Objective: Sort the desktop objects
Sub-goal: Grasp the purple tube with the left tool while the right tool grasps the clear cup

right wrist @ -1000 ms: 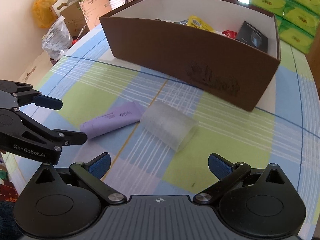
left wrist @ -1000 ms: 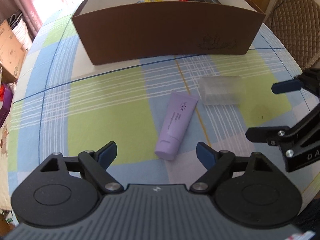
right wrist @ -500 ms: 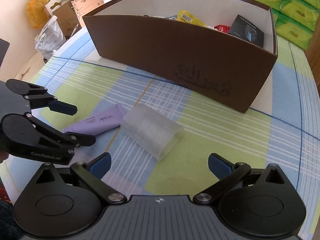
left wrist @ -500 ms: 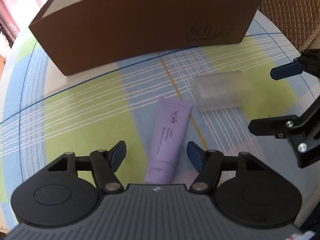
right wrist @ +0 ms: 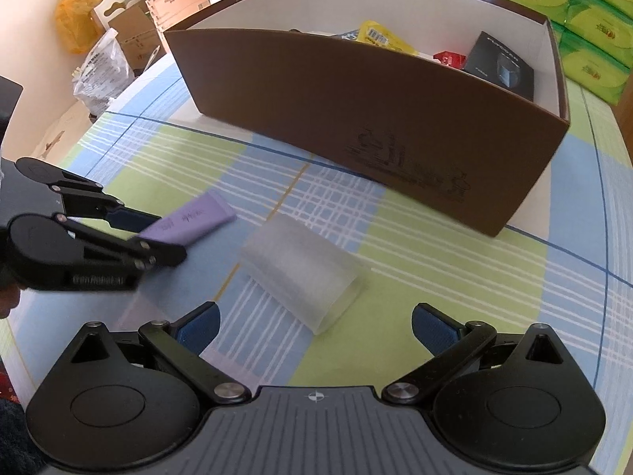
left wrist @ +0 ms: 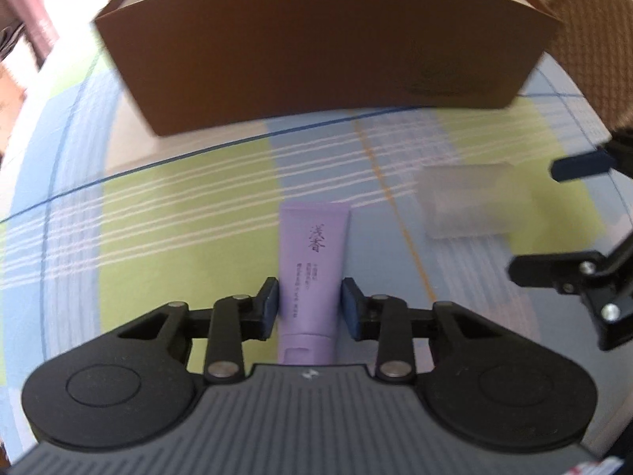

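A purple tube (left wrist: 310,261) lies on the checked tablecloth. My left gripper (left wrist: 309,304) has closed on its lower part, both pads touching its sides. It also shows in the right wrist view (right wrist: 190,221), held by the left gripper (right wrist: 154,233). A frosted clear plastic case (right wrist: 300,269) lies just ahead of my right gripper (right wrist: 314,324), which is open and empty. The case shows blurred in the left wrist view (left wrist: 467,202), with the right gripper (left wrist: 554,221) beside it. A brown cardboard box (right wrist: 376,118) stands behind.
The box holds a yellow packet (right wrist: 379,37), a red item (right wrist: 449,57) and a black box (right wrist: 498,65). Green tissue packs (right wrist: 589,19) stand at the back right. Bags and cartons (right wrist: 103,47) sit off the table's left. A chair (left wrist: 593,23) is beside the table.
My left gripper moved forward over the purple tube and its fingers closed onto it. My right gripper moved closer to the clear case and stayed open.
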The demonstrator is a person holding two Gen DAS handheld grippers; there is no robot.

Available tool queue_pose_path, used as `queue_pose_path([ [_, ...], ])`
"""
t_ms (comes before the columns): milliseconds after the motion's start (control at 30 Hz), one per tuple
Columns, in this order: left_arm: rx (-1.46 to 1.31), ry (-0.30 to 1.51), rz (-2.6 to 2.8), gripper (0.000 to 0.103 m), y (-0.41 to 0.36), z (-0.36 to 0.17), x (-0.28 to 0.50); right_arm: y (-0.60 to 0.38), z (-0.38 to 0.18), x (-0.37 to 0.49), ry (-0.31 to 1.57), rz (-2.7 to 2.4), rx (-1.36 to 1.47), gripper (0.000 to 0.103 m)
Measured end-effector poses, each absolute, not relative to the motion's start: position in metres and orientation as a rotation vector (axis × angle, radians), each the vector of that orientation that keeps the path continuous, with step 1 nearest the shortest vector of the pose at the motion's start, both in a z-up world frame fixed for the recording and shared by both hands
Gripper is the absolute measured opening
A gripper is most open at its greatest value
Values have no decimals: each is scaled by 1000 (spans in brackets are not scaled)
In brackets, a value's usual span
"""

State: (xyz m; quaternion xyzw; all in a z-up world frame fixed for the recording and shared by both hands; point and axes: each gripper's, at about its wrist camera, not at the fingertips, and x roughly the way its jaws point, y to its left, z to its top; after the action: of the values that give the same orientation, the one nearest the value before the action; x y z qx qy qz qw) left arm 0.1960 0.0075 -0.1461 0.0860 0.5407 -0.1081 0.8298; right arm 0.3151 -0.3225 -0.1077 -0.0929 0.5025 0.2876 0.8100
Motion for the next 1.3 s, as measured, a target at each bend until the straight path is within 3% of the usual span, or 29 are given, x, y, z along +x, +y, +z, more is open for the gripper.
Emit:
queue_pose_path([
  [633, 83, 1187, -93, 37, 63, -144, 193, -308, -110, 321, 983, 745, -340, 100],
  [867, 79, 1187, -103, 39, 69, -144, 196, -289, -128, 331, 933, 880, -541, 77],
  [933, 77, 1187, -106, 39, 70, -143, 196, -285, -133, 335, 953, 901, -571, 61],
  [967, 77, 1187, -107, 39, 70, -144, 195, -285, -135, 336, 967, 903, -574, 58],
  [1300, 6, 1204, -180, 33, 62, -141, 194, -290, -136, 324, 1048, 780, -441, 50],
])
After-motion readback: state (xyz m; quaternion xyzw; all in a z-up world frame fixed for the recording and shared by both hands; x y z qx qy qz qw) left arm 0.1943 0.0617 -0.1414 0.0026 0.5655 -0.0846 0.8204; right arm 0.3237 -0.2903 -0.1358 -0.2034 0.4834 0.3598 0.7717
